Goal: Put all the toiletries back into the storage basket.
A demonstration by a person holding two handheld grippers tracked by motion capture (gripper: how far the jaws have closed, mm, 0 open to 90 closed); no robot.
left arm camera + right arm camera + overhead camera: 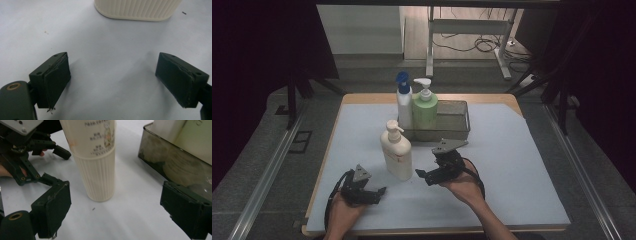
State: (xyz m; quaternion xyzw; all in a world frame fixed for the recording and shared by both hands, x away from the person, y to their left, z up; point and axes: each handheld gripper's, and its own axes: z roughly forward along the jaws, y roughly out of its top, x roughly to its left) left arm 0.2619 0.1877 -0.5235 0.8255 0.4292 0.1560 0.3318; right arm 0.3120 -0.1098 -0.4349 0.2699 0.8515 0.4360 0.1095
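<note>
My left gripper (112, 77) has its jaws wide apart, with nothing between them. My right gripper (115, 212) is wide too. The cream bottle (397, 150) stands at twelve o'clock from both, near the metal tray (452, 122).

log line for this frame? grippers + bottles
left hand-held gripper: open, empty | right hand-held gripper: open, empty | cream pump bottle: upright on mat, between them | tray: two bottles
</note>
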